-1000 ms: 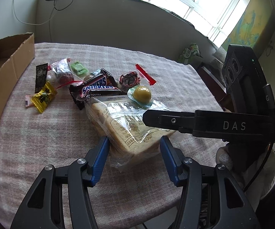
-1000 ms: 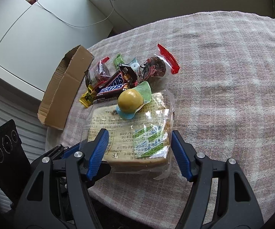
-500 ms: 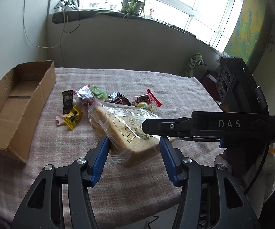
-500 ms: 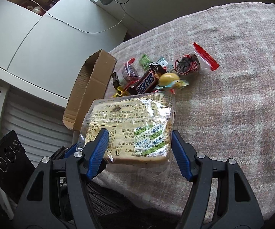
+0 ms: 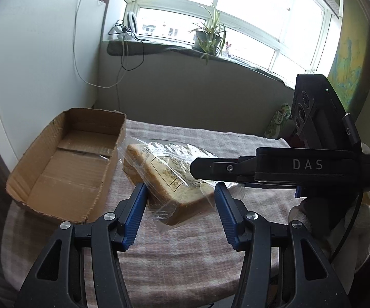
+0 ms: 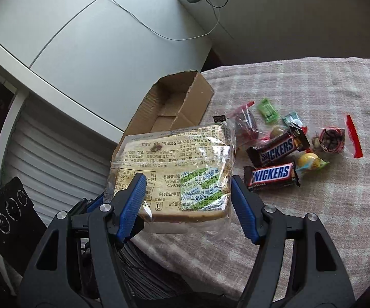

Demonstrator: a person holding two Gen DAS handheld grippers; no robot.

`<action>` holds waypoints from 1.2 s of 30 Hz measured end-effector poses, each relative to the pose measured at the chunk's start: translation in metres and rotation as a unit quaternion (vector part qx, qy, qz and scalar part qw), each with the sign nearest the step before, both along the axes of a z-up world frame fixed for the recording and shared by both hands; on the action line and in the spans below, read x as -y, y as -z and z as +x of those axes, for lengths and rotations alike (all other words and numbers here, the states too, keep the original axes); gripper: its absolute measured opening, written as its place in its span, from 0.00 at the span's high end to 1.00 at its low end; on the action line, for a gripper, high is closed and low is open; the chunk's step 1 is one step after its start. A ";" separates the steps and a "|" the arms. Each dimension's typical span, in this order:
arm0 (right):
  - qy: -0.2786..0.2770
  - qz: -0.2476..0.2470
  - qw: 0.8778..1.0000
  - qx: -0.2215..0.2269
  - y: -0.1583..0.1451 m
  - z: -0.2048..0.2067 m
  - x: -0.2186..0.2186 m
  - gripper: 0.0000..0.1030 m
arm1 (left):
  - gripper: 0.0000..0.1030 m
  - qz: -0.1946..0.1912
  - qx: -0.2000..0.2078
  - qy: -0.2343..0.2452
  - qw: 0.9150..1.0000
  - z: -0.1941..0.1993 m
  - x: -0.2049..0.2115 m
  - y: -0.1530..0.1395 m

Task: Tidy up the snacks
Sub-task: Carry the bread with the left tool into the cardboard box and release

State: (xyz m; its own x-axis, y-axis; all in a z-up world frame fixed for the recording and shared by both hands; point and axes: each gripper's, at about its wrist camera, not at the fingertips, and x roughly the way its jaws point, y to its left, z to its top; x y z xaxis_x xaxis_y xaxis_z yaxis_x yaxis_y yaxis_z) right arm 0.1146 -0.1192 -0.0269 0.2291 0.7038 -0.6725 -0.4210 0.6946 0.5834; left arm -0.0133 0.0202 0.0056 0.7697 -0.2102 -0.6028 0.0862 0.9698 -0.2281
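The bag of sliced bread (image 6: 174, 169) hangs lifted above the near edge of the table (image 6: 313, 231), just beside the open cardboard box (image 5: 64, 161), carried between both tools. The right hand-held gripper (image 6: 187, 200) pinches it across its width, blue pads pressed on the two side edges of the clear printed wrapper. The left hand-held gripper (image 5: 179, 205) comes at the same bag from another side, with one pad against the wrapper's corner and the other close by the crust; its jaws stand partly spread around the slice and it appears to clamp it too. In the left wrist view the right tool's black body crosses in front of the bread, held by a white-gloved hand (image 5: 359, 220).

The box lies empty at the table's left side. On the checked cloth to the right of the bread lie two Snickers bars (image 6: 272, 177), a yellow jelly cup (image 6: 308, 160), a green candy (image 6: 268, 109), and a red-edged packet (image 6: 338, 138). A potted plant (image 5: 208, 38) stands on the windowsill
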 end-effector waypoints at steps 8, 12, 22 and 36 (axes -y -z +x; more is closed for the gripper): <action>-0.049 -0.009 0.999 0.019 -0.006 0.011 -0.070 0.32 | 0.49 -0.008 0.009 -0.050 0.999 0.004 -0.052 -0.002; -0.072 -0.019 0.997 0.025 -0.002 0.016 -0.105 0.32 | 0.49 -0.018 0.007 -0.073 0.997 0.006 -0.079 0.004; -0.110 -0.039 0.993 0.017 0.018 0.029 -0.163 0.33 | 0.49 -0.038 -0.019 -0.106 0.993 0.018 -0.120 0.027; -0.110 -0.071 0.991 0.040 0.026 0.036 -0.174 0.33 | 0.49 -0.029 -0.047 -0.140 0.989 0.038 -0.136 0.048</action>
State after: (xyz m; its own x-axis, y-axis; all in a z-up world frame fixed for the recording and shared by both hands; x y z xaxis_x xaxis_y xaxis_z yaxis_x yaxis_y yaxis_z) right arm 0.1505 0.0546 -0.0532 0.1378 0.6422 -0.7540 -0.6117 0.6540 0.4451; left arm 0.0246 0.1564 -0.0426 0.7433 -0.0338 -0.6681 -0.2084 0.9374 -0.2792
